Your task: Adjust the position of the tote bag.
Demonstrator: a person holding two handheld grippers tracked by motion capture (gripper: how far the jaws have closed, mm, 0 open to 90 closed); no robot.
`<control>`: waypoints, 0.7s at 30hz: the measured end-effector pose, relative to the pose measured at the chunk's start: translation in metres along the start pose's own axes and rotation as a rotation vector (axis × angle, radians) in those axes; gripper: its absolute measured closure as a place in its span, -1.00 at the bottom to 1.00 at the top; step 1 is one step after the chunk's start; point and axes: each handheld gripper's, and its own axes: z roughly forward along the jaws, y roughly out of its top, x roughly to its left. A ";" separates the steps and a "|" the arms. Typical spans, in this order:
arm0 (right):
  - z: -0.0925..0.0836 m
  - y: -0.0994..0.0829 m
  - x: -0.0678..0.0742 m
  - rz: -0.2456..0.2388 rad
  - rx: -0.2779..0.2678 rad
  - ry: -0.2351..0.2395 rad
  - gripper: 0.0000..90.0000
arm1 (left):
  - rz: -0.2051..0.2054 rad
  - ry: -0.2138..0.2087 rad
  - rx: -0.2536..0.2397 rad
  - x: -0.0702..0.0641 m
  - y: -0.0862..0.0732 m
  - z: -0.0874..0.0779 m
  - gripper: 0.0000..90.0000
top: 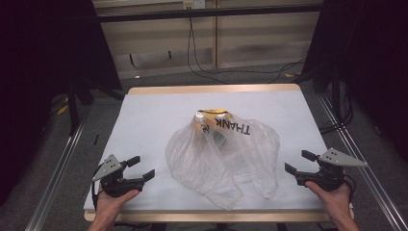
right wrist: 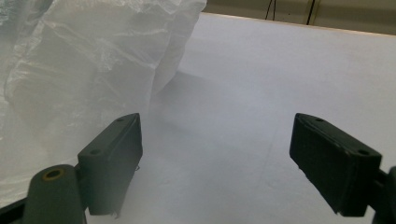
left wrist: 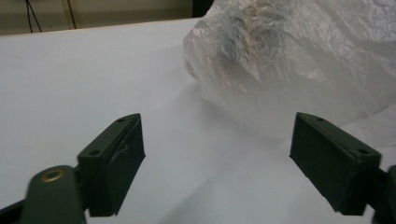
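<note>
A crumpled clear plastic bag (top: 226, 159) printed "THANK" lies in the middle of the white table (top: 159, 110), with dark and yellow items dimly showing through its far end. My left gripper (top: 141, 168) rests open at the front left, a short way from the bag's left side. In the left gripper view the bag (left wrist: 299, 60) rises ahead and to the right of the wide-apart jaws of the left gripper (left wrist: 219, 158). My right gripper (top: 299, 162) stands open at the front right, clear of the bag. In the right gripper view the bag (right wrist: 93, 70) bulks at the left, beyond the right gripper (right wrist: 217, 158).
The table has a wooden edge (top: 214, 88) at the far side. Metal rails (top: 57, 168) run along both sides of the table on the floor. Cables (top: 211, 72) trail across the floor behind it, and dark stands flank the scene.
</note>
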 end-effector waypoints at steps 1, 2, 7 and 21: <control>0.000 0.000 0.000 0.000 0.000 0.000 -0.62 | 0.000 0.000 0.000 0.000 0.000 0.000 -0.60; 0.000 0.000 0.000 0.002 0.003 0.009 -0.58 | 0.002 -0.023 0.002 0.000 0.001 0.000 -0.58; 0.001 0.000 0.000 -0.001 0.014 0.037 -0.39 | 0.029 -0.042 0.005 -0.005 0.005 -0.002 -0.47; -0.001 0.004 0.011 -0.020 0.057 0.113 -0.10 | 0.045 -0.130 0.031 -0.015 0.009 0.001 -0.09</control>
